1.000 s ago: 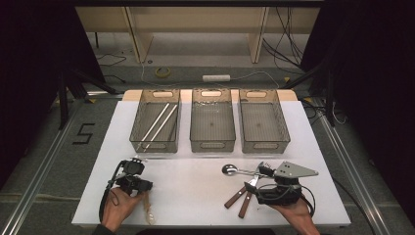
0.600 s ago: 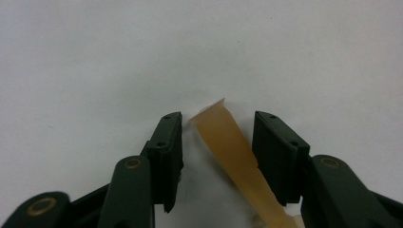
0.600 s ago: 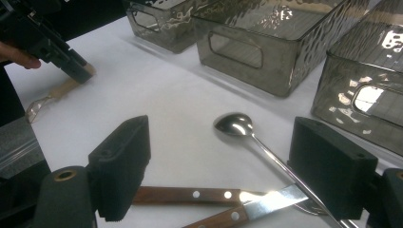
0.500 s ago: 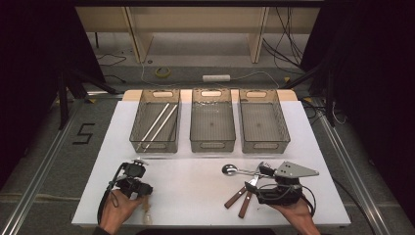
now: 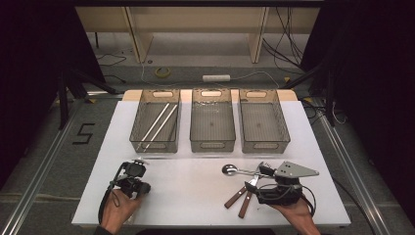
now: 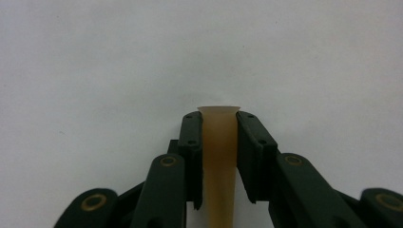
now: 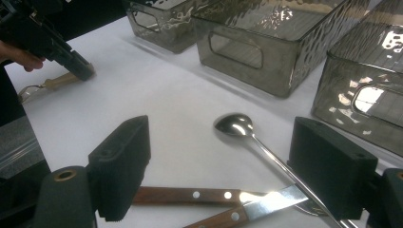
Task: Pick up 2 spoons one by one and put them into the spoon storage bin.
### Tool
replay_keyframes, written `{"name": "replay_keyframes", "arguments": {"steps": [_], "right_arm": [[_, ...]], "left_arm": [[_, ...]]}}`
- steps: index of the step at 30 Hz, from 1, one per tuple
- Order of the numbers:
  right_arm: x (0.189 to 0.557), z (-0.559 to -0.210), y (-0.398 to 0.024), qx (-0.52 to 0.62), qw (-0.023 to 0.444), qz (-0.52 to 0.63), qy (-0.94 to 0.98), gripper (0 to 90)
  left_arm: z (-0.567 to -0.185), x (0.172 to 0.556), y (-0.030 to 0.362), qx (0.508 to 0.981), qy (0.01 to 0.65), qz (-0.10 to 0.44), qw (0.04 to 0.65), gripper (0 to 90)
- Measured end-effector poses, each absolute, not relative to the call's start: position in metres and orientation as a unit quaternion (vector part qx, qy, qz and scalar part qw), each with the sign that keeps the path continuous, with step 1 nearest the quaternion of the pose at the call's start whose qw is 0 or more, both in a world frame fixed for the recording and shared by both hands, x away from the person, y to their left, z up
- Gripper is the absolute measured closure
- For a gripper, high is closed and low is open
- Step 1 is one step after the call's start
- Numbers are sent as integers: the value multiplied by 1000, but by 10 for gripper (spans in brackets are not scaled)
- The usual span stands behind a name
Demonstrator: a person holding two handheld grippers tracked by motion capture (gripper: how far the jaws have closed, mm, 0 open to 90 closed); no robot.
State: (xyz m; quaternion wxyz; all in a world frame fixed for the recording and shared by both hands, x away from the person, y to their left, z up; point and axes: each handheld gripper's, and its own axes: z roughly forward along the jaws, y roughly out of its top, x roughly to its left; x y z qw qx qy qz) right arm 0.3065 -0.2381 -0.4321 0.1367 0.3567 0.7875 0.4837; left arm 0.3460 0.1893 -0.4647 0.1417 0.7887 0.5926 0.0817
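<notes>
My left gripper (image 6: pixel 218 118) points down at the white table (image 5: pixel 195 196), and its jaws have just been closing on a utensil's pale beige handle (image 6: pixel 218 161). Both pads lie against the handle's sides. In the high view this gripper (image 5: pixel 138 188) sits at the front left in a hand. The right gripper view shows it (image 7: pixel 81 69) on that handle (image 7: pixel 57 81), with a metal end (image 7: pixel 28 90) beyond. My right gripper (image 7: pixel 223 171) stands open over a steel spoon (image 7: pixel 237 126) and two wooden-handled knives (image 7: pixel 190 194), touching none. It (image 5: pixel 257 180) is at the front right.
Three clear grey bins stand in a row at the back: the left one (image 5: pixel 155 146) holds two pale sticks (image 5: pixel 157 125), the middle (image 5: pixel 212 146) and right (image 5: pixel 264 146) look bare. Cables trail from both grippers.
Neither hand has shifted, and the high view shows no clear difference.
</notes>
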Motion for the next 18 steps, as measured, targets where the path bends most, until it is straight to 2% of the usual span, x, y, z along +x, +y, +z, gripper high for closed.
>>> {"name": "replay_keyframes", "arguments": {"steps": [18], "right_arm": [[306,-432,-239,359,135,485,786,226]], "left_arm": [[-449,343,195,798,563,101,190,739]]}}
